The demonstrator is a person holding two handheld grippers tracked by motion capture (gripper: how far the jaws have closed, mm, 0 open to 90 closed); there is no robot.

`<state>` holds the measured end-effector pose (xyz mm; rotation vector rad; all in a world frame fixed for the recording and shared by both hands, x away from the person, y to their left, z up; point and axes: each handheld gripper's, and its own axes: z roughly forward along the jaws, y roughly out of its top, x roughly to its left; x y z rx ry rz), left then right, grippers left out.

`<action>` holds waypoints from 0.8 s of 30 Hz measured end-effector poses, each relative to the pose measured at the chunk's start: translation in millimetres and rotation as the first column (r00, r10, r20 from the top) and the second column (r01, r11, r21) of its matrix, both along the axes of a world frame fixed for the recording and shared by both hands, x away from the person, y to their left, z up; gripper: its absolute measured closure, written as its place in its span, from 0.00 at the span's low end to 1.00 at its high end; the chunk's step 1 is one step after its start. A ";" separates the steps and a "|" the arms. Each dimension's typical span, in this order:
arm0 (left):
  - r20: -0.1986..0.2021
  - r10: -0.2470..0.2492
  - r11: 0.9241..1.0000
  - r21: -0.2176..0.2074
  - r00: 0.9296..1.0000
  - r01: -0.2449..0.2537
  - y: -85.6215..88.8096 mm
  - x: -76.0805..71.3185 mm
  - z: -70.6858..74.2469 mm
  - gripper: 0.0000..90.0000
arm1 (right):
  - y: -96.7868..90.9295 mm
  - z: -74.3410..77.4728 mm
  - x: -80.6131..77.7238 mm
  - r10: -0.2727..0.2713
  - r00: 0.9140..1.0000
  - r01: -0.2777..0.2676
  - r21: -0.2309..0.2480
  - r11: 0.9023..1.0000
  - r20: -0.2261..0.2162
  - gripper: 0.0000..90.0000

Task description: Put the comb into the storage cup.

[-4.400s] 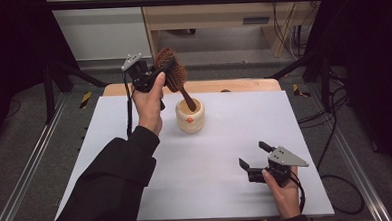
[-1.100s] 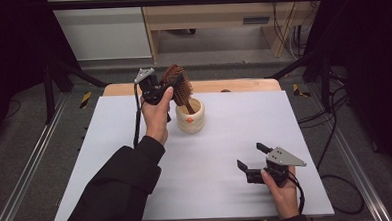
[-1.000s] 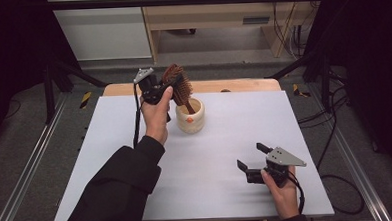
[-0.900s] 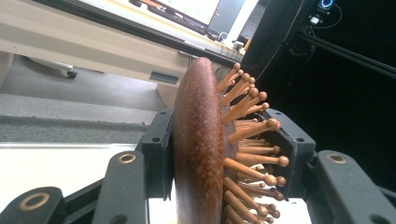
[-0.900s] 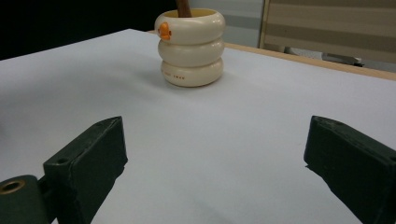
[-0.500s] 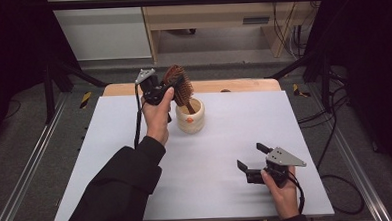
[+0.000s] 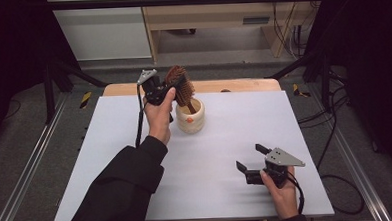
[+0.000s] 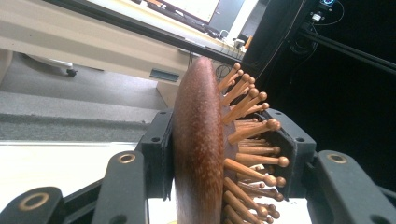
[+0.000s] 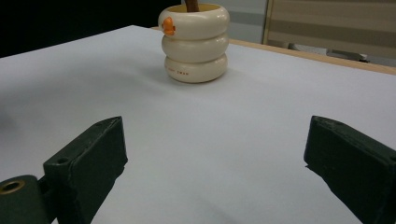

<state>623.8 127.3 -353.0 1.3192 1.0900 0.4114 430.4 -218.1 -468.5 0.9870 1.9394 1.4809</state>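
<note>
At the back of the white table, your left gripper has its jaws clamped on the head of the wooden hairbrush, one pad on the smooth back, the other in among the pegs; the left gripper view shows that squeeze up close. The handle end is already down inside the cream ringed cup, so I'd say the drop-in is mostly done: what's left is letting go and pulling clear without tipping the cup, since the brush leans and the cup looks light. Your right gripper sits near the front right edge with its jaws spread wide and nothing between them, well apart from the cup. Nothing else is on the tabletop; the wooden furniture and cables sit beyond the table, out of your way.
</note>
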 end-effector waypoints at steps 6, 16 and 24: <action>0.001 0.004 1.000 0.001 1.000 -0.004 -1.6 0.5 -1.2 0.54 | -0.6 0.5 0.0 -0.001 1.000 0.001 0.004 1.000 0.002 0.07; -0.001 -0.002 1.000 0.005 1.000 0.002 -2.9 0.5 -3.0 0.54 | -0.1 0.5 -0.2 0.003 1.000 -0.003 0.007 1.000 -0.002 0.07; -0.002 -0.001 1.000 0.002 1.000 0.001 -3.5 0.6 -5.3 0.54 | -0.1 0.4 -0.1 0.001 1.000 -0.001 0.008 1.000 0.000 0.07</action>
